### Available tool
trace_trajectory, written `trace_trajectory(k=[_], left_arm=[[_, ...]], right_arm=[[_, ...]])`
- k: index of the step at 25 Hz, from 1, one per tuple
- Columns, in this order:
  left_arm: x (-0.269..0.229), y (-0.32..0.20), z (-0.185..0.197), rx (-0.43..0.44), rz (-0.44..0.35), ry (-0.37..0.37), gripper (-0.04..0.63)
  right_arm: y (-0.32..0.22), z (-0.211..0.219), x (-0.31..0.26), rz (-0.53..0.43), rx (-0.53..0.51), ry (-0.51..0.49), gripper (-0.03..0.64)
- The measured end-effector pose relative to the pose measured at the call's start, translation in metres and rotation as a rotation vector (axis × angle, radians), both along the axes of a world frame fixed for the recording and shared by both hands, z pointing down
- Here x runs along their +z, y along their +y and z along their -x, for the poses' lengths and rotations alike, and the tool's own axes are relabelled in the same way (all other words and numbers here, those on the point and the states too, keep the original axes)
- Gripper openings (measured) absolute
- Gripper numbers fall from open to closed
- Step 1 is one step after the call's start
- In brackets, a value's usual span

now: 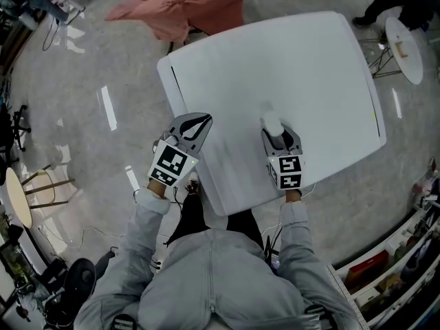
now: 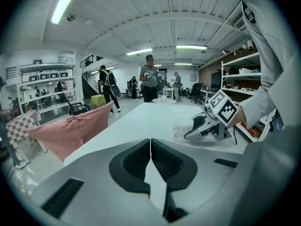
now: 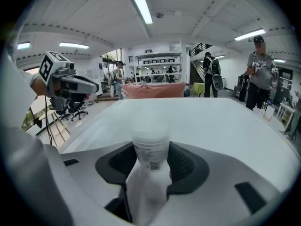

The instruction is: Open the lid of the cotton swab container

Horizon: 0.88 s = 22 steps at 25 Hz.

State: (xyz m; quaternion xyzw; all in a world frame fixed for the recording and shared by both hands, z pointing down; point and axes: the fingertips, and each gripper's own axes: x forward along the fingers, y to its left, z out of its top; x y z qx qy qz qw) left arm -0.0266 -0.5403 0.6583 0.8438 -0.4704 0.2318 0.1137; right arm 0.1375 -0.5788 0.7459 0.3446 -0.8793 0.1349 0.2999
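Pinching the cotton swab container [image 3: 150, 150] with the right tool [image 3: 151, 165], pads [image 3: 181, 163] tight against both sides of the body, low down. Standing upright on the white counter [image 1: 309, 67], in the near half, right of centre. Lid [image 3: 150, 134] on, clear of the pads above them. Printed label with barcode facing the right tool's camera.

Holding the left tool [image 2: 150, 147] pressed together, nothing between the fingers. Parked over the counter's near left edge, well apart from the container, tips aimed roughly across toward it. No contact with container or lid.

From the left gripper view: container seen side-on with the right tool's fingers wrapped round it, marker cube tilted up behind.

Nothing else resting on the counter top in the head view. Pink fabric heap [image 1: 185, 2] just past the far left corner. Grey-sleeved arms [image 1: 155, 225] on both tools. Several people standing further back in the room, past the far end of the counter.
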Motion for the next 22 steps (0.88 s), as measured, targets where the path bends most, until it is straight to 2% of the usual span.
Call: trace_trajectory(k=[12,22], left_arm=[[-0.046,0.064,0.019,0.024,-0.051,-0.008,0.025],[-0.111,0.136,0.027,0.062,-0.141,0.017,0.025]], right_arm=[[0.055,0.01,-0.048,-0.031,0.043,-0.015,0.219],[0.136,0.017,-0.141,-0.137,0.075,-0.024,0.219]])
